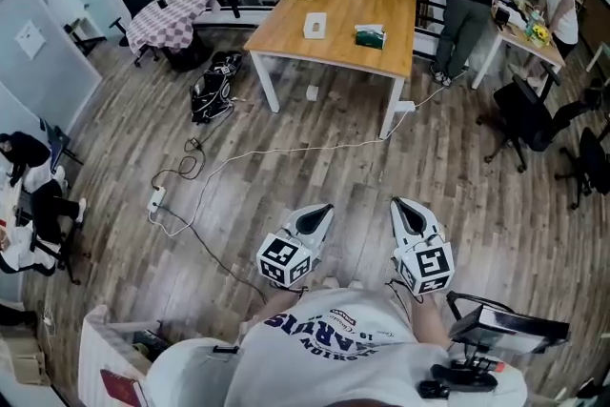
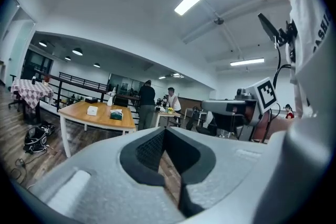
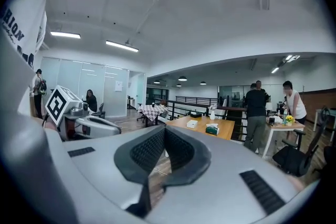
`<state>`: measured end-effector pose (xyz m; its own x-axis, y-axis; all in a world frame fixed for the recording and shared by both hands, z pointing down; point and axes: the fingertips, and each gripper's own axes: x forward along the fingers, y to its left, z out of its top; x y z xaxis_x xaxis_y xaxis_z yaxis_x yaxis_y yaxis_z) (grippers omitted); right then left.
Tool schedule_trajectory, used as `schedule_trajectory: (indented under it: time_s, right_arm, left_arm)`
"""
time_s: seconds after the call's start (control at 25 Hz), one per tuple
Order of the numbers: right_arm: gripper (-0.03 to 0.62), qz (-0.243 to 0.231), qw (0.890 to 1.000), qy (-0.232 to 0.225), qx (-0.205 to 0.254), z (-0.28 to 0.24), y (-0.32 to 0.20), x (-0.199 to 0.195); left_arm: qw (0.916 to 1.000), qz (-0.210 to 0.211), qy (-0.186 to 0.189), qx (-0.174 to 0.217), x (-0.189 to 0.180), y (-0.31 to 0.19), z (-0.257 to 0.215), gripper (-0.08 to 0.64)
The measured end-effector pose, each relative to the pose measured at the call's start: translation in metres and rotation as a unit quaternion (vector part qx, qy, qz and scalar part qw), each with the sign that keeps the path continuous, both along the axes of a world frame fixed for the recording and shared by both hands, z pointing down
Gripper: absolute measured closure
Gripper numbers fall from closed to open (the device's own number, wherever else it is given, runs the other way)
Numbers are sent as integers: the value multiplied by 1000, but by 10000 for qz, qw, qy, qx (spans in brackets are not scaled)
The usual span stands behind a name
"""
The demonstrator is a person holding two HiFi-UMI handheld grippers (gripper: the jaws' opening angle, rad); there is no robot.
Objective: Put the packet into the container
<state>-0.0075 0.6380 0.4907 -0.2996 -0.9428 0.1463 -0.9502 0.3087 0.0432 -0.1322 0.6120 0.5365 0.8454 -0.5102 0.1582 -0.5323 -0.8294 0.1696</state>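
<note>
Jaws pressed together and empty on the grey left gripper (image 1: 322, 210) and grey right gripper (image 1: 400, 205), near the person (image 1: 324, 348); far ahead, a light wooden table (image 1: 286, 41) bears a white square container (image 1: 315, 25); right of it, a green packet (image 1: 370, 35).

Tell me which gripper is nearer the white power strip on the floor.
Left. The left gripper is right of the power strip; the right gripper sits further right, beyond the left one.
</note>
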Motion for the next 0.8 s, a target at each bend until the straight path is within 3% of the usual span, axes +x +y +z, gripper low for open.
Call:
schedule_trajectory:
  time_s: [0.16,0.28,0.36,0.48,0.8]
  right_arm:
    - [584,170,9998,30,101,-1,4,1]
    - [583,551,9981,-91,-252,24,1,-4]
    - [583,686,9953,-433,-521,33,6,-1]
    - [583,617,9943,-437,-747,40,9,-1]
    - [583,386,9945,-289,-928,53,-28,-14]
  left_arm:
    - [9996,14,-48,-262,-9,2,31,560]
    - [9992,-64,-280,-281,-28,-10,51,560]
    - [9995,-91,-78,-290,-32,-13,39,560]
    - [9994,-223,176,-185,-40,-13,22,560]
    - [9969,-640,60,-451,-57,-41,51,560]
